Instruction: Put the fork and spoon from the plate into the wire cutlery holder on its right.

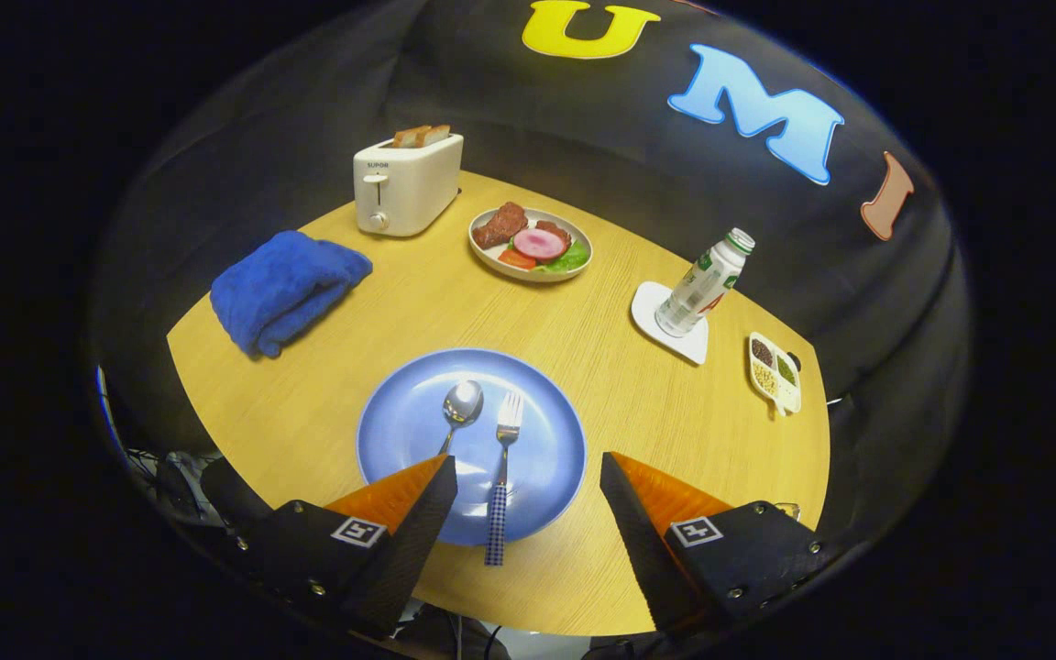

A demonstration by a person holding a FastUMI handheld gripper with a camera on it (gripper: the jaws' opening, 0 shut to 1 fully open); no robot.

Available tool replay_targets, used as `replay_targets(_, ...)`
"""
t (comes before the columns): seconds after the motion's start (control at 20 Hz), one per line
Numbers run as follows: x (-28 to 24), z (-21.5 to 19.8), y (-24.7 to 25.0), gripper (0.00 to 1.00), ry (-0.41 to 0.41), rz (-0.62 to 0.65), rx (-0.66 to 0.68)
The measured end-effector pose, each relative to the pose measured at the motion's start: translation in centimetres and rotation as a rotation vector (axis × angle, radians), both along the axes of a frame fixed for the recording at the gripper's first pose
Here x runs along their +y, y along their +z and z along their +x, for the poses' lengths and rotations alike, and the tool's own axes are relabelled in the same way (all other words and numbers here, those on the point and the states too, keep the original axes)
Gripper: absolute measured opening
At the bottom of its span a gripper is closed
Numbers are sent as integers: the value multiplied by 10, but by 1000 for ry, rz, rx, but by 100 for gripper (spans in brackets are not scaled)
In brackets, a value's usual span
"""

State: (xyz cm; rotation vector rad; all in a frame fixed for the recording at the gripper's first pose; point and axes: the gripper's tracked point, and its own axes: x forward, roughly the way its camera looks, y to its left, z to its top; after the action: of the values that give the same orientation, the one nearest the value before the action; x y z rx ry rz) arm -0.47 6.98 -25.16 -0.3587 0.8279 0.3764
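The gripper (528, 477) hangs over the near side of a round wooden table (308, 412). Its two fingers are spread wide apart and hold nothing.

A blue plate (400, 431) lies just ahead of the fingers, and its near part sits between them. On the plate lie a spoon (461, 405) and a fork (502, 463), side by side and close, but not touching. The spoon is on the left. Its bowl points away, and its handle runs back under the left fingertip, so the end is hidden. The fork is on the right. Its tines point away too. Its checked handle goes over the near rim of the plate and rests on the table, in the gap between the fingers, closer to the left one.

Far beyond the plate stands a white toaster (404, 183) with bread (421, 136) sticking out of the top. Next to it on the right is a dish (491, 258) of food. A folded blue towel (285, 286) lies on the left. On the right a bottle (704, 282) stands on a white coaster (688, 344). Past it, near the table's edge, is a small tray (789, 399) with what may be beans or seeds in it.

A bit of something shiny (789, 507) peeks out behind the right finger, but I cannot tell what it is.
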Motion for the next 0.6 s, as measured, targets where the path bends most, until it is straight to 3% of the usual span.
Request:
replay_targets(0.4,-7,-14,-43,97,35,-63,143)
replay_targets(0.45,-6,-14,-47,94,44,-68,158)
replay_targets(0.5,-5,-14,-50,85,54,-71,172)
replay_targets(0.6,-3,-15,-60,85,76,-84,203)
